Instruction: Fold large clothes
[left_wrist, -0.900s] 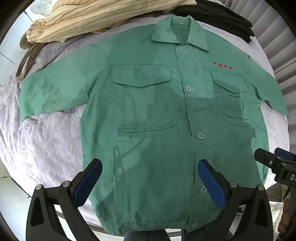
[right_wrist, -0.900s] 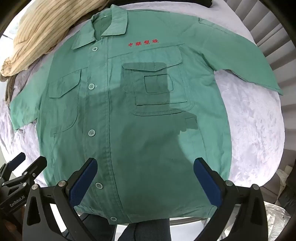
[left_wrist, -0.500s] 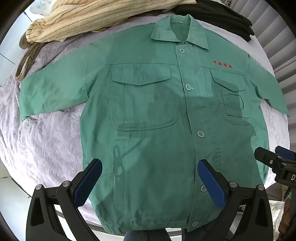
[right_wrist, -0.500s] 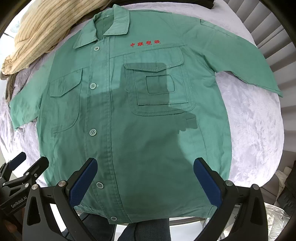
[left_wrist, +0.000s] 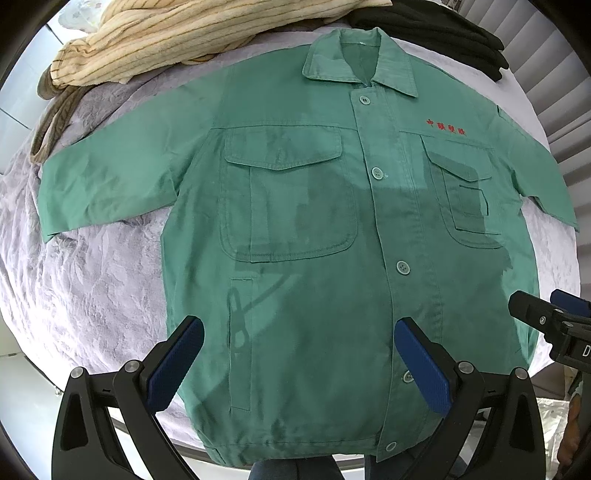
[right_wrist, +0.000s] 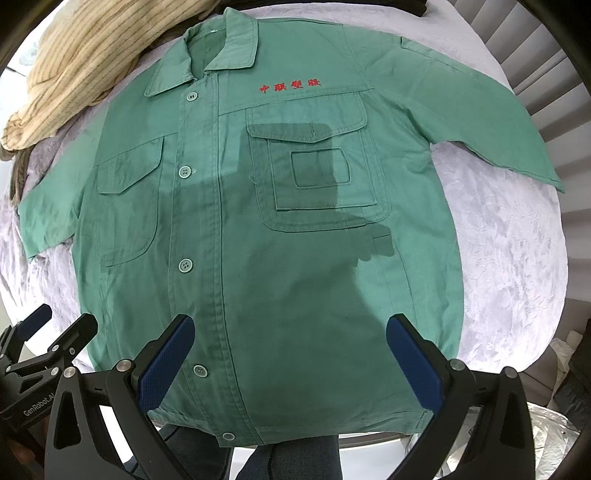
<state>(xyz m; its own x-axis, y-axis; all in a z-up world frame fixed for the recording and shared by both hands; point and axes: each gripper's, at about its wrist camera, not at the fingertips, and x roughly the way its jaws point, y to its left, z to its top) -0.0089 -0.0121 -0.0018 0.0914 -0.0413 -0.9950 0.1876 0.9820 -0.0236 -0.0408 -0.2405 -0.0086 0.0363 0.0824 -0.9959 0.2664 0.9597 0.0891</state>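
Note:
A green buttoned work jacket (left_wrist: 303, 236) with red chest lettering lies flat and face up on a round table, both sleeves spread out; it also shows in the right wrist view (right_wrist: 280, 236). My left gripper (left_wrist: 299, 362) is open and empty, held above the jacket's lower left front. My right gripper (right_wrist: 290, 363) is open and empty above the lower right front. Each gripper shows at the edge of the other's view: the right one (left_wrist: 546, 321), the left one (right_wrist: 55, 339).
The table wears a pale lilac textured cloth (left_wrist: 92, 288). A cream striped garment (left_wrist: 177, 40) and a black garment (left_wrist: 443, 29) are piled at the far edge. A slatted white wall (right_wrist: 546, 66) stands to the right. The table's near edge lies just under the hem.
Both views have shifted slightly, the jacket sitting a little lower and closer in frame. The jacket itself has not moved and both grippers stay open.

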